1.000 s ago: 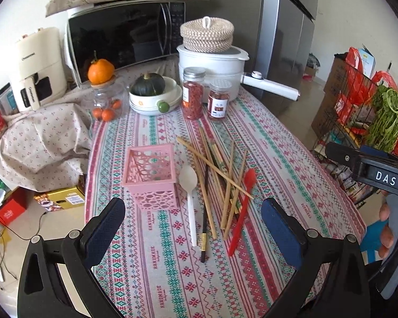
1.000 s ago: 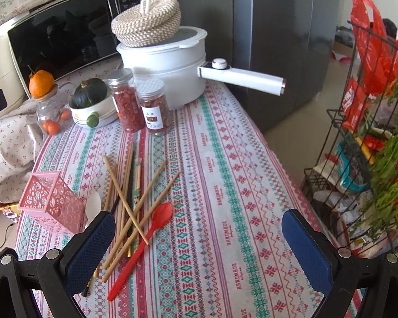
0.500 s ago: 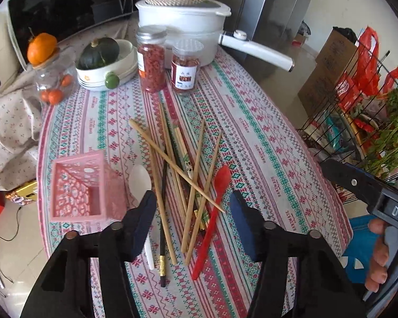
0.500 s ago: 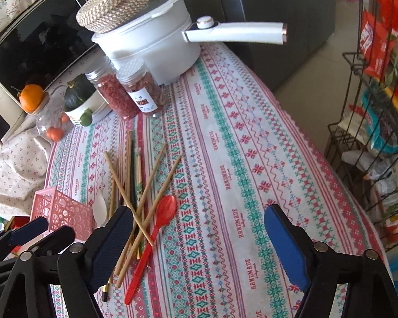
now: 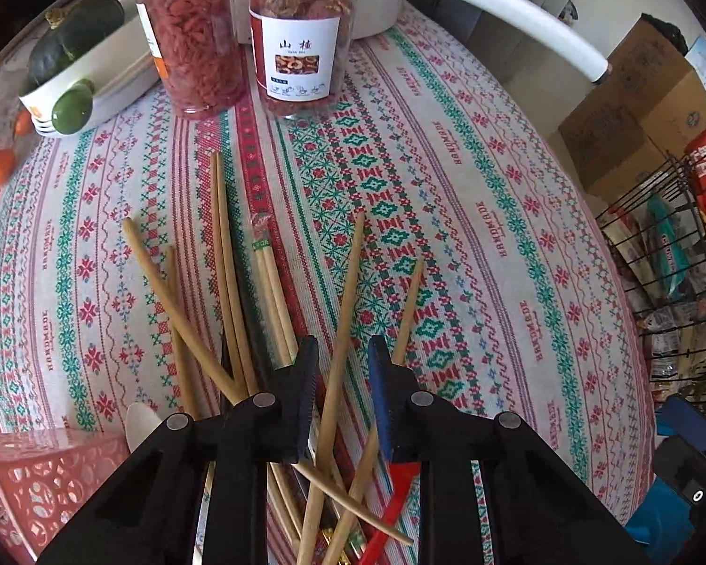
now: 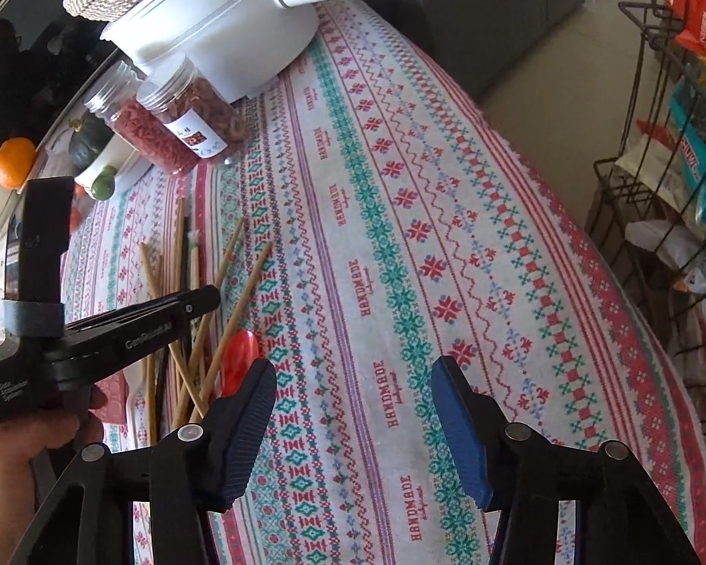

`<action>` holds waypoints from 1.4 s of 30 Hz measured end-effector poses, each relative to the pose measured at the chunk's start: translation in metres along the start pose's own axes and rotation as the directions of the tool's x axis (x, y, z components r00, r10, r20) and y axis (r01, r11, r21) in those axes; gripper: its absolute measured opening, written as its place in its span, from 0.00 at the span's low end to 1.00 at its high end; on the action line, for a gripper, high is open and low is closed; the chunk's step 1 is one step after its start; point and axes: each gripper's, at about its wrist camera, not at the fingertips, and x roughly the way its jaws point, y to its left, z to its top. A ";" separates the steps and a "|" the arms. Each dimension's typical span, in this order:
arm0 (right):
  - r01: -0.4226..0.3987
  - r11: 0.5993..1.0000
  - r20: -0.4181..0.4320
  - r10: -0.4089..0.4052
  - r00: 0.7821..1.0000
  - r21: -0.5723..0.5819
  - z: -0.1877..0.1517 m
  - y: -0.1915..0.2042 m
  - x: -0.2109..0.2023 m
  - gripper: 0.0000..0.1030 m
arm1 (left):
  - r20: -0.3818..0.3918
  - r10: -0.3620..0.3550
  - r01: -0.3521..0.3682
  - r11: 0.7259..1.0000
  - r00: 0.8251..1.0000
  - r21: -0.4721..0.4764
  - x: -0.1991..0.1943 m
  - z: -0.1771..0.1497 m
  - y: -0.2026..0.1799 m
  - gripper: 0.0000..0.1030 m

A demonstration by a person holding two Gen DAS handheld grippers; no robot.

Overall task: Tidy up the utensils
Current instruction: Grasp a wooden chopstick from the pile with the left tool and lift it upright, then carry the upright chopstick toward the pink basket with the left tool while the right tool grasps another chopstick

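Several wooden chopsticks [image 5: 230, 278] lie crossed on the patterned tablecloth [image 5: 447, 197], with a red spoon [image 5: 395, 508] and a white spoon [image 5: 141, 419] among them. My left gripper [image 5: 341, 353] is low over the pile, jaws narrowed around one chopstick [image 5: 341, 329] with a small gap each side. It also shows in the right wrist view [image 6: 202, 301]. A pink perforated basket [image 5: 37, 480] stands at the lower left. My right gripper [image 6: 353, 376] is open and empty above the cloth, right of the red spoon [image 6: 240, 367].
Two jars of dried red food [image 5: 301, 33] and a bowl with a green squash [image 5: 75, 61] stand behind the chopsticks. A white pot with a long handle [image 6: 240, 33] is at the back. A wire rack of groceries [image 6: 673, 165] stands past the table's right edge.
My left gripper has come down and forward onto the chopstick pile and its jaws have narrowed from wide open around one chopstick. My right gripper has moved forward and lower, still open.
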 end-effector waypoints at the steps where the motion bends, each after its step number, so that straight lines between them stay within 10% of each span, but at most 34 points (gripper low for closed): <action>1: 0.000 1.000 -0.003 0.000 1.000 0.004 0.001 -0.001 0.001 0.59 | -0.009 0.005 -0.005 1.000 1.000 -0.002 0.005 0.001 0.000 0.19; 13: -0.037 0.998 -0.042 0.040 0.998 0.053 0.002 -0.003 0.013 0.59 | 0.143 -0.087 0.079 0.995 0.986 0.057 -0.060 -0.030 0.005 0.06; 30: -0.108 0.991 -0.140 0.097 0.985 -0.073 -0.026 0.072 0.046 0.58 | 0.420 -0.257 0.247 0.966 0.870 0.079 -0.216 -0.159 0.073 0.06; 42: -0.252 0.955 -0.298 0.198 0.934 -0.156 -0.067 0.138 0.087 0.26 | 0.507 -0.230 0.246 0.969 0.831 0.036 -0.249 -0.188 0.126 0.06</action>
